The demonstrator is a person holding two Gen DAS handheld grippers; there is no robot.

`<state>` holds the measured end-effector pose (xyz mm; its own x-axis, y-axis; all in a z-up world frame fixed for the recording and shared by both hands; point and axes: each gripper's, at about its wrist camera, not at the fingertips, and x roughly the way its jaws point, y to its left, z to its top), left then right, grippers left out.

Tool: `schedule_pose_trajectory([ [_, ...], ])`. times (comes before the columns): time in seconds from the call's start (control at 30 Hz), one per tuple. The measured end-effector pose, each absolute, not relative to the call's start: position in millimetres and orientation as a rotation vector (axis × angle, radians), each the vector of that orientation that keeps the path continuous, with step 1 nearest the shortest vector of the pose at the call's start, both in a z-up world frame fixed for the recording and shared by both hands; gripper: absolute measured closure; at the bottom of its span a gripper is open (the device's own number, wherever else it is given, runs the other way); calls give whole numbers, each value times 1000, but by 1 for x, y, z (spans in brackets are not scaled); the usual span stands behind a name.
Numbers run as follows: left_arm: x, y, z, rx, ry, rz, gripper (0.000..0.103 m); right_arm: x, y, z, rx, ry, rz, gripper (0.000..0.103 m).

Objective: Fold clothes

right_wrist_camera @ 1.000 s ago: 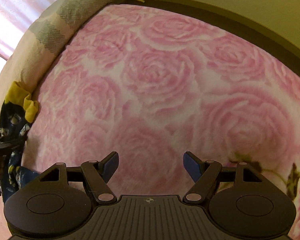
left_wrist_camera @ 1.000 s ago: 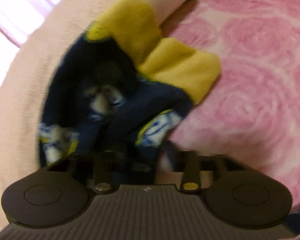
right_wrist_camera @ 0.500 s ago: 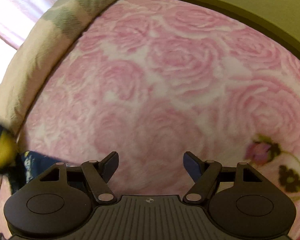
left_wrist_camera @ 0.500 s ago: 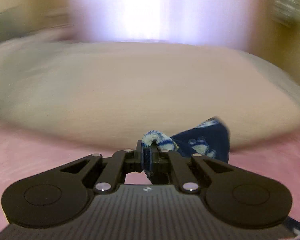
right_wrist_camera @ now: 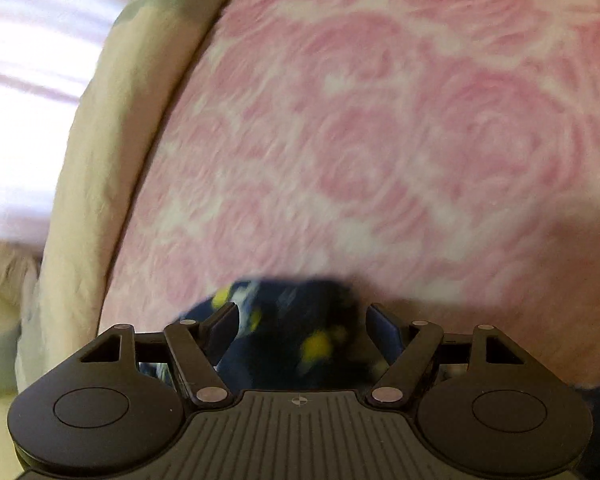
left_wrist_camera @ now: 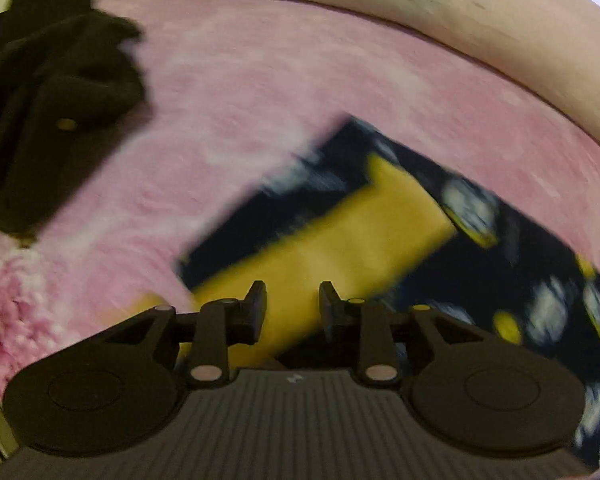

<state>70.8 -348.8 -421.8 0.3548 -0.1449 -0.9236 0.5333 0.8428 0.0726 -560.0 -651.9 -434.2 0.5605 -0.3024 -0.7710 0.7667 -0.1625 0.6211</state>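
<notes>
A navy garment with a white and yellow print [left_wrist_camera: 520, 240] and a yellow band [left_wrist_camera: 340, 248] lies spread on the pink rose blanket [left_wrist_camera: 260, 100]. My left gripper [left_wrist_camera: 293, 300] hovers over the yellow band; its jaws are opening, a narrow gap shows between the pads and nothing is pinched in it. In the right wrist view the same navy garment [right_wrist_camera: 300, 332] lies just beyond and under my right gripper [right_wrist_camera: 300, 320], whose jaws stand wide apart and grip nothing. Both views are blurred by motion.
A heap of black clothing [left_wrist_camera: 48, 100] sits at the upper left of the left wrist view. A cream bedcover roll [left_wrist_camera: 460, 12] borders the blanket's far side. The same cream and grey bedcover [right_wrist_camera: 112, 128] runs along the left in the right wrist view.
My left gripper swung the navy garment across the bed, then let go of the cloth it was pinching; the garment now lies on the blanket. My right gripper moved over the garment's edge, still open.
</notes>
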Motion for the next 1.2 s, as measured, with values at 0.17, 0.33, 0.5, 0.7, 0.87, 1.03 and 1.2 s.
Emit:
schedule_pose_trajectory([
  [0.17,14,-373,-404,376,1137,-624,80,-501,-581,-407,900,709,-752,55],
  [0.33,-37,-401,-401,386,1186,-776,79,-466,-489,-423,605,984,-536,43],
  [0.5,-75,-415,-410,419,1221,-827,79,-516,-517,-419,1037,691,-668,43],
  [0.7,-87,-408,-419,374,1277,-779,79,-563,-564,-423,1333,384,-704,43],
  [0.87,-95,-399,-416,386,1258,-755,79,-580,-596,-439,1431,318,-694,43],
  [1.03,-94,-382,-416,321,1283,-675,79,-615,-632,-496,1891,192,-731,43],
  [1.2,-101,-370,-418,294,1303,-605,79,-609,-658,-516,2003,250,-655,51],
])
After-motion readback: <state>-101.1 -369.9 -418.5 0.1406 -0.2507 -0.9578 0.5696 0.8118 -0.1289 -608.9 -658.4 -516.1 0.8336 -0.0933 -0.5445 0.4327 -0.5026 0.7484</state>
